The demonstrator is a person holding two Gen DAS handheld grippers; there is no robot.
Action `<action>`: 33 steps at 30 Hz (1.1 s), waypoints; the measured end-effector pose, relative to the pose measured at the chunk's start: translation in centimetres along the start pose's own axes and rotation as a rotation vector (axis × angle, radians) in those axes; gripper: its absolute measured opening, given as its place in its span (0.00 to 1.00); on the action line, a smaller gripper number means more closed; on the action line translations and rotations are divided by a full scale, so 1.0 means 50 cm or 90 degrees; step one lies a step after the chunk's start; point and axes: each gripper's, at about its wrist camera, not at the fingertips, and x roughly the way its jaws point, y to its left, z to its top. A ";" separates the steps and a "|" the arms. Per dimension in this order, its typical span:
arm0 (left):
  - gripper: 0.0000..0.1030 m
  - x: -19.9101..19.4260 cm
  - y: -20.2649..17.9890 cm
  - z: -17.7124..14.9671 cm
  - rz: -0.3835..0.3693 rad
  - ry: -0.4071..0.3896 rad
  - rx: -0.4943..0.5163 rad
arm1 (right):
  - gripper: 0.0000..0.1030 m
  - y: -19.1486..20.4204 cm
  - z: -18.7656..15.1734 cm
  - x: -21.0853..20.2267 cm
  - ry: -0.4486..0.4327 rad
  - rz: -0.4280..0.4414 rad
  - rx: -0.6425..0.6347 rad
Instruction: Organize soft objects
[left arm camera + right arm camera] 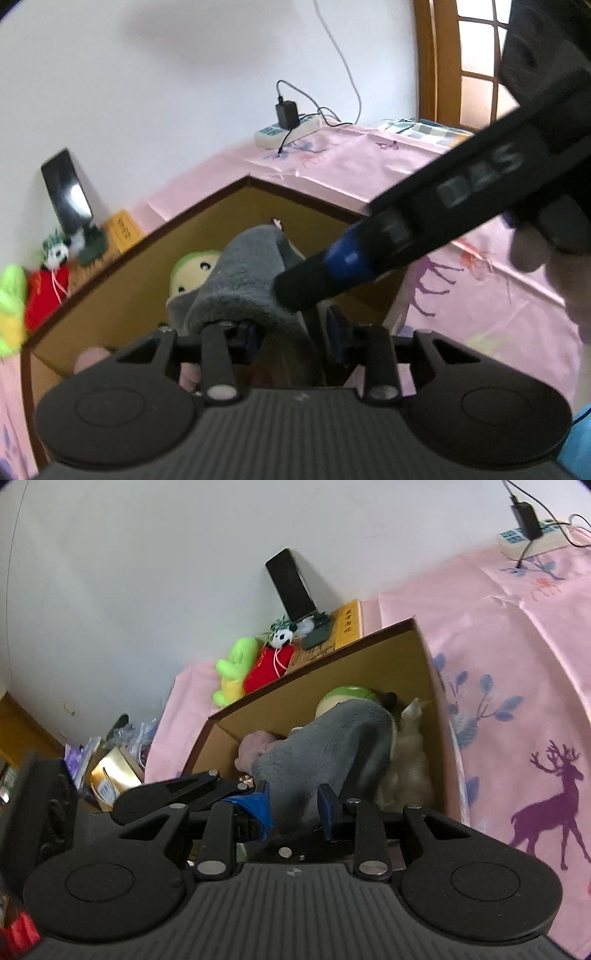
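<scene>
- Pink cloth printed with purple deer covers the table point(517, 635), and a plain white wall stands behind it; an open cardboard box point(369, 653) sits on the cloth.
- Inside that box the grey plush toy point(332, 738) lies as a long, fleecy roll, its long axis running from the near rim up and away toward the far wall of the box.
- Directly ahead of both tools it lies: the left hand-held gripper point(291, 332) has its fingers spread apart with the near end of the roll draped over the left finger, so it looks open rather than clamped.
- From the other side the right hand-held gripper point(295, 805) reaches in; its blue pads stand apart on either side of the grey fleece, and whether they press it I cannot tell.
- My judgement: both are about equally near, and the next move turns on pushing the roll down along its length.
- Around it sit a green-headed doll point(347, 696), a cream furry toy point(410, 760) and a pink plush point(255, 749), all soft and rounded.
- Outside the box, near the wall, wait a lime plush point(232, 672) and a red panda-headed toy point(269, 657), just beside a propped phone point(291, 585).
- Farther off, a power strip point(288, 129) with a charger rests on the cloth.
</scene>
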 end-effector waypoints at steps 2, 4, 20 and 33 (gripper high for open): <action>0.40 -0.003 0.010 -0.001 -0.007 0.007 -0.024 | 0.12 -0.004 -0.003 -0.019 -0.013 -0.006 0.004; 0.55 -0.007 0.027 -0.004 -0.004 0.015 -0.046 | 0.12 -0.003 -0.001 -0.035 -0.022 -0.020 0.007; 0.65 -0.090 0.039 0.051 0.151 0.102 -0.304 | 0.12 0.014 0.010 -0.119 -0.044 -0.166 -0.078; 0.67 -0.066 -0.117 0.152 0.268 0.135 -0.342 | 0.14 -0.090 0.034 -0.237 -0.007 -0.264 -0.099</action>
